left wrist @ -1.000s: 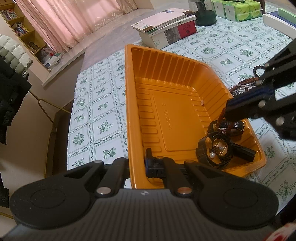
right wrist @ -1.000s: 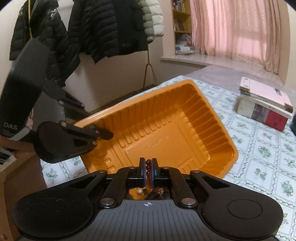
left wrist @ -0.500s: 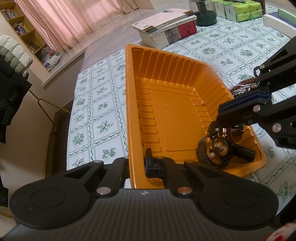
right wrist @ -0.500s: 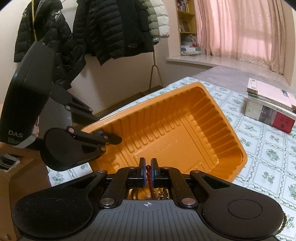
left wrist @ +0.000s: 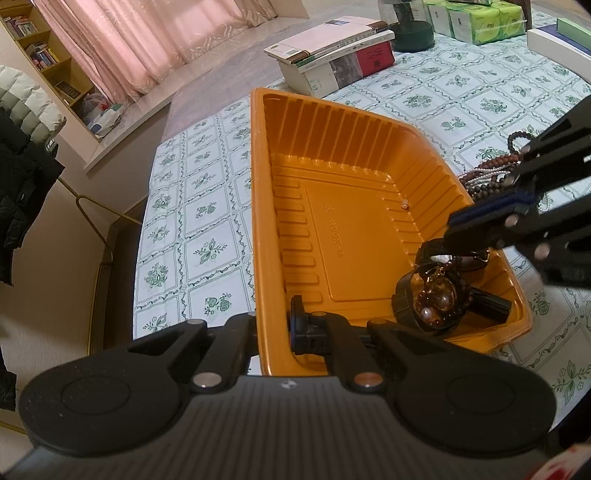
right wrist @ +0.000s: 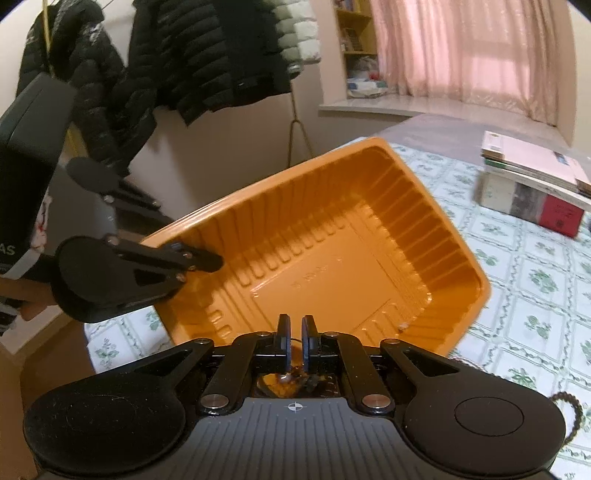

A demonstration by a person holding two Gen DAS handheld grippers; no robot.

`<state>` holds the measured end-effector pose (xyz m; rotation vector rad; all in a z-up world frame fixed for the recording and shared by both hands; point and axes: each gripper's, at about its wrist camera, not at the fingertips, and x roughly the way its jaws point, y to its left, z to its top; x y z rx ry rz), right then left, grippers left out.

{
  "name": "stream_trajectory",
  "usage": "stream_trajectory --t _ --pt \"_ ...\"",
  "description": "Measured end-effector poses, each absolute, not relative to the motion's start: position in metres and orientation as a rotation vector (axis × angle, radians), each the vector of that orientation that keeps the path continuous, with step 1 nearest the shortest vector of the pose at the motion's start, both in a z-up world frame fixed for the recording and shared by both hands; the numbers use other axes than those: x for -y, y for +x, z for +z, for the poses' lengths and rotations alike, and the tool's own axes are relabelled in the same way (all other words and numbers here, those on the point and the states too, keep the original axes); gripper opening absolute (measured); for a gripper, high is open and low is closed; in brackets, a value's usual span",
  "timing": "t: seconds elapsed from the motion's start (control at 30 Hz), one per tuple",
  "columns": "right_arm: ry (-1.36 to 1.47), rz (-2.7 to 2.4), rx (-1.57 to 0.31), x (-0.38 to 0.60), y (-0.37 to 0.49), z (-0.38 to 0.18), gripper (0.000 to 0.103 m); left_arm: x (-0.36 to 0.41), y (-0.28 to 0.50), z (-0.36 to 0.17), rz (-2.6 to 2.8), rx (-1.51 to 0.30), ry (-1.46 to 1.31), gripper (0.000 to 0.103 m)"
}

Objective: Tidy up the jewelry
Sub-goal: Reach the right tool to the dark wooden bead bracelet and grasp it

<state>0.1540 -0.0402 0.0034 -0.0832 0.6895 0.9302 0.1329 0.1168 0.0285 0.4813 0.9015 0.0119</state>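
Observation:
An orange plastic tray [left wrist: 354,206] lies on the patterned tablecloth. My left gripper [left wrist: 275,328] is shut on the tray's near rim, as the right wrist view [right wrist: 199,258] also shows. In the tray's right corner lies a pile of jewelry [left wrist: 439,295]: a black watch, dark red beads and a pearl. My right gripper [left wrist: 465,232] hovers just above that pile; in its own view [right wrist: 294,332] the jaws stand slightly apart with nothing between them. More bead necklaces [left wrist: 491,173] lie on the cloth right of the tray.
A stack of books [left wrist: 332,55] lies beyond the tray. Green tissue packs [left wrist: 476,18] and a dark round base [left wrist: 413,33] stand at the back right. The table's left edge [left wrist: 144,236] drops off beside a coat rack with dark jackets [right wrist: 177,62].
My right gripper held a dark red bead strand over the tray; it has opened slightly and the strand now lies on the pile. The left gripper has not moved.

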Motion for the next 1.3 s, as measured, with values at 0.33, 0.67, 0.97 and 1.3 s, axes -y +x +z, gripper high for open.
stream_trajectory --t 0.33,0.67,0.97,1.3 --pt "0.041 0.68 -0.725 0.119 0.156 -0.018 0.047 -0.117 0.133 0.028 0.015 -0.898 0.476 0.003" --pt "0.121 0.387 -0.797 0.203 0.157 -0.048 0.047 -0.115 0.131 0.029 0.02 -0.895 0.479 0.003" --pt "0.088 0.346 -0.779 0.214 0.165 -0.059 0.047 -0.115 0.131 0.031 0.024 -0.896 0.482 0.003" --pt "0.096 0.301 -0.771 0.22 0.198 -0.069 0.047 -0.117 0.129 0.029 0.036 -0.904 0.474 0.003"
